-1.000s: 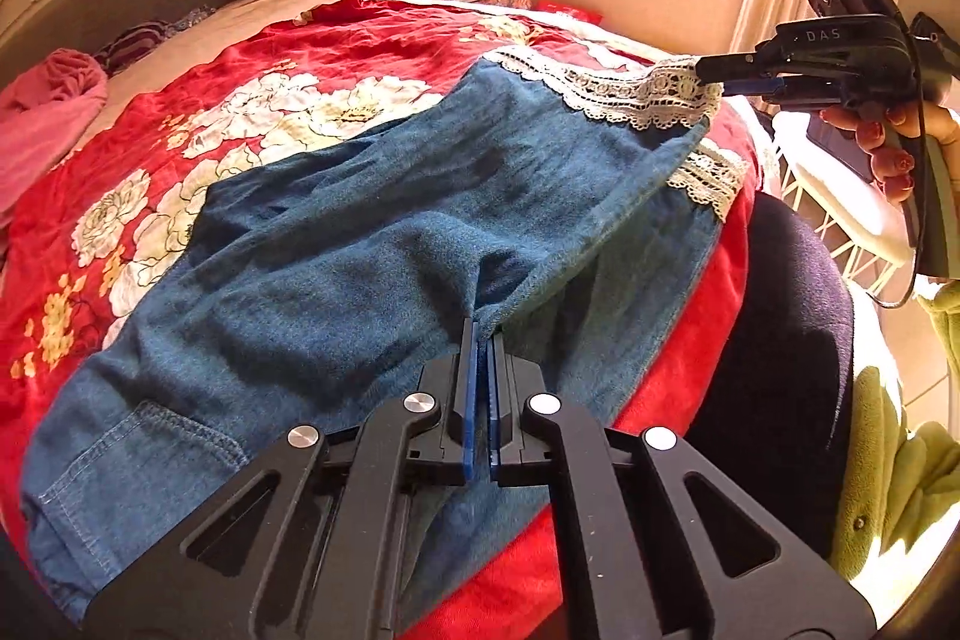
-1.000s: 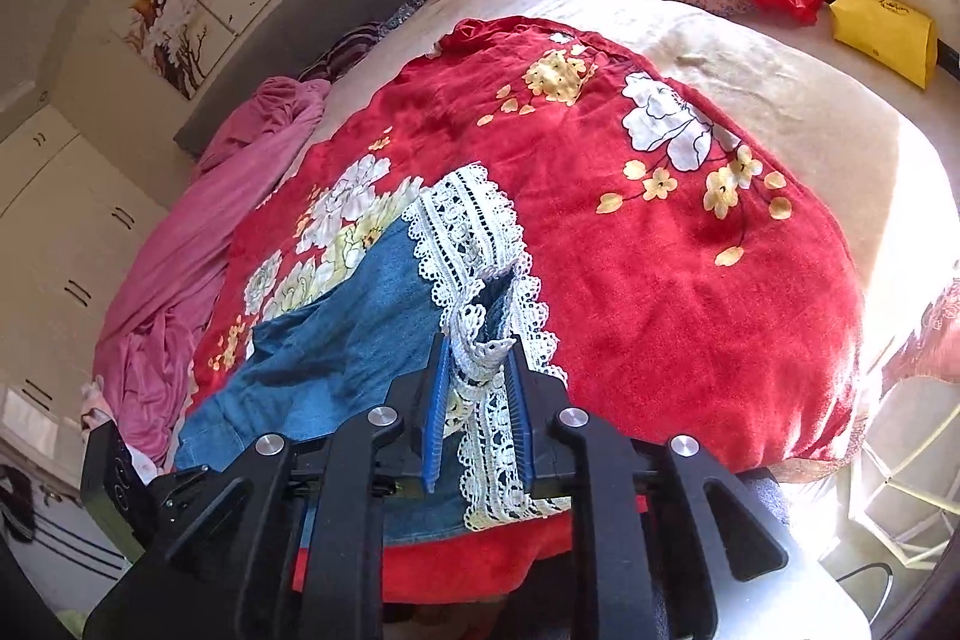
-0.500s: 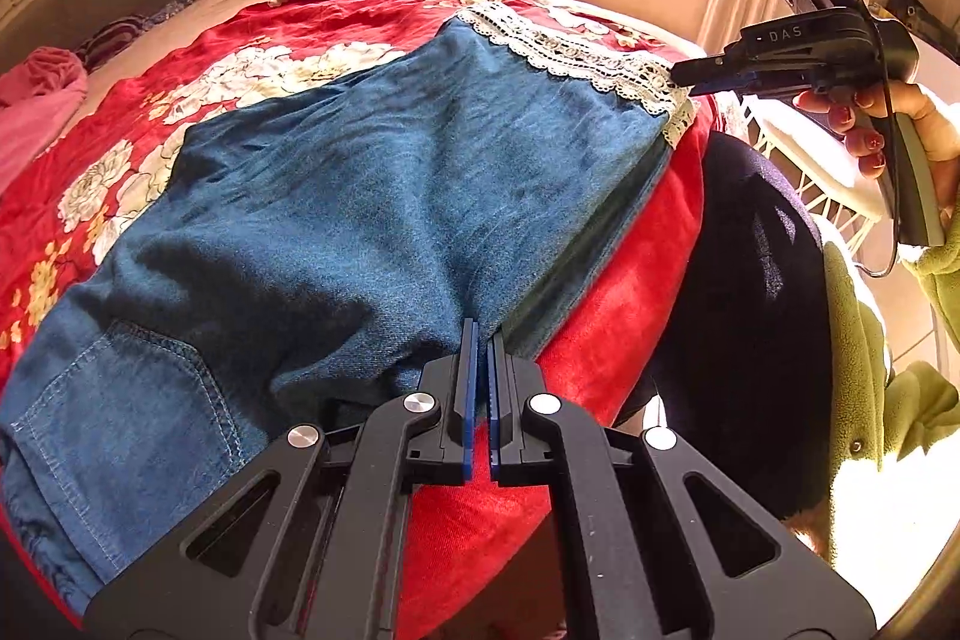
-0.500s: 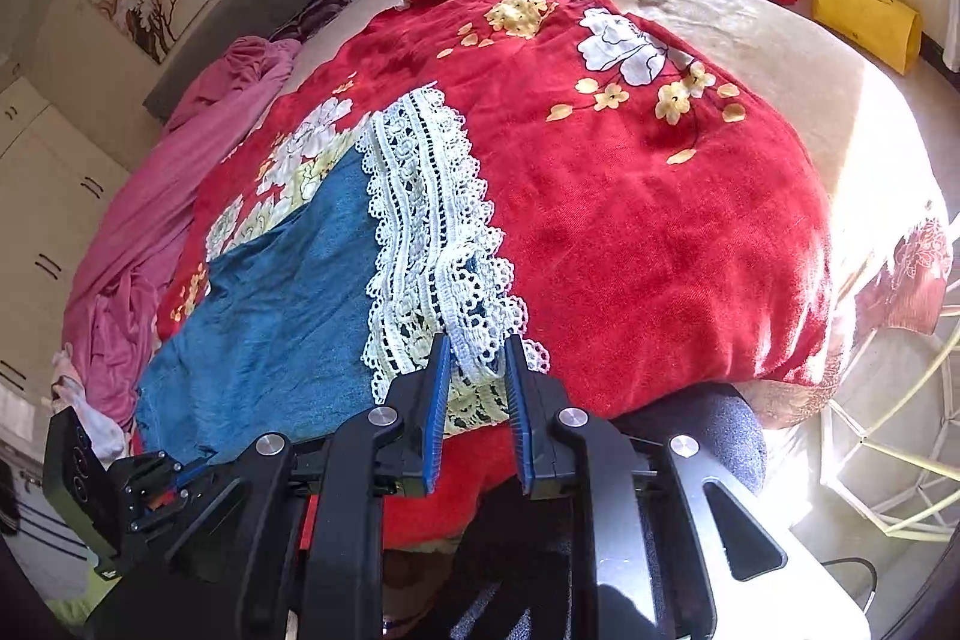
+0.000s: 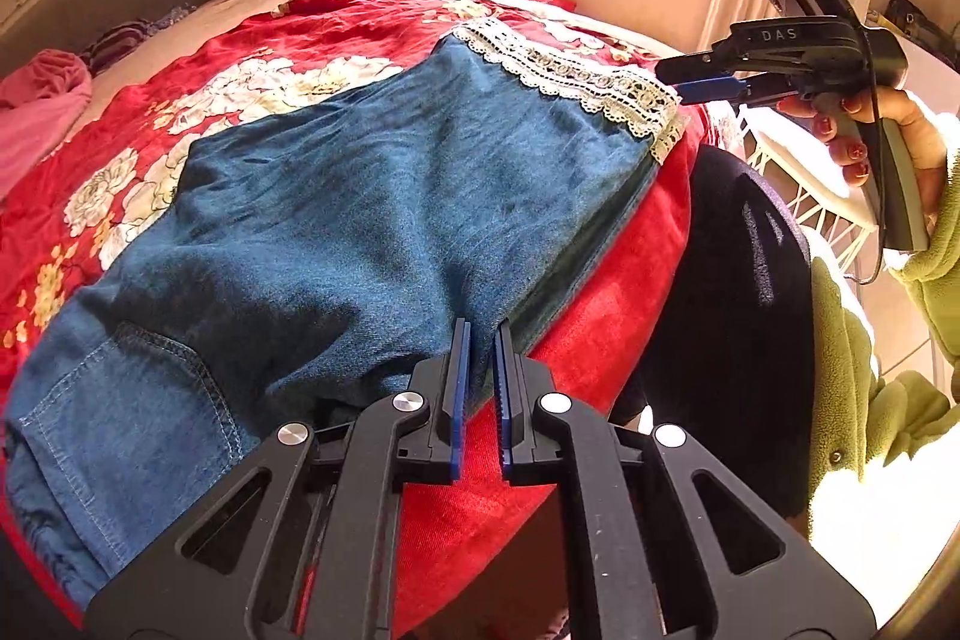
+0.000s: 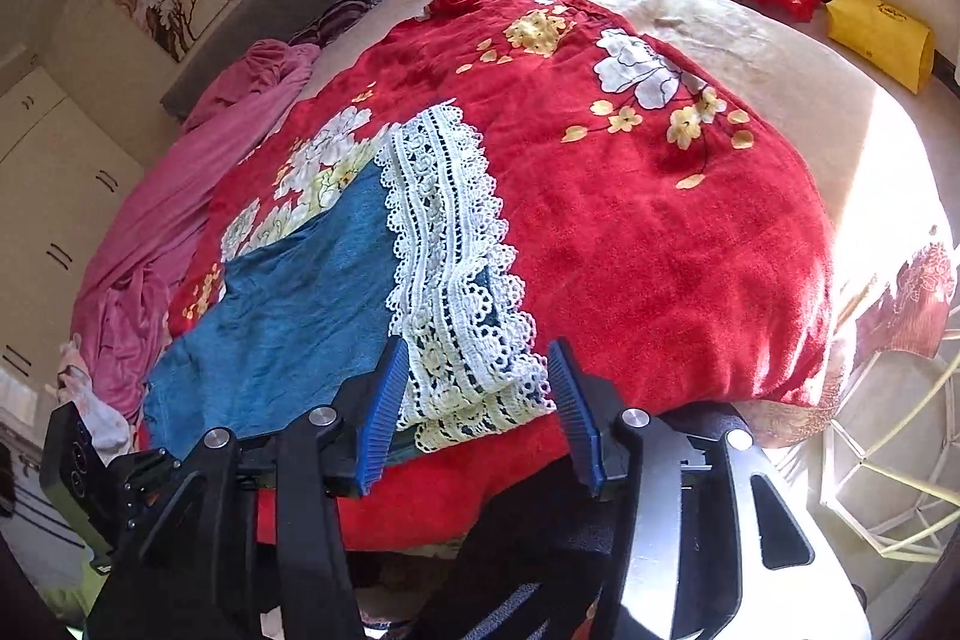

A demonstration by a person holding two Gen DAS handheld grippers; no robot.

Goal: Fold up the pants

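**Fold laid down — both grippers letting go**

Denim pants (image 5: 372,220) lie flat on the red floral blanket (image 6: 648,232), near the bed edge closest to the person. One leg sits on top of the other; lace hems (image 6: 456,292) are stacked at the right end, waist and back pocket (image 5: 120,418) at the left end. The lengthwise fold looks done, judging by how the layers lie.

Right gripper (image 6: 474,400): jaws have just been opening. They stand apart on either side of the lace hems, pads clear of the cloth — released. The left wrist view agrees: the right gripper hovers just beside the hem corner, nothing in it.

Left gripper (image 5: 479,388): a narrow gap shows between the blue pads, with the near denim edge running between the tips. Hardly parted; I cannot tell whether the pads still press on the cloth — loose at best.

Step in hand, as I read it: release after the first fold.

Next move likely calls for:
- clearing the left tips off the edge without dragging it
- regripping both stacked hems
- carrying them over toward the waist, keeping layers aligned

Lace is open-worked — pads may snag on it.
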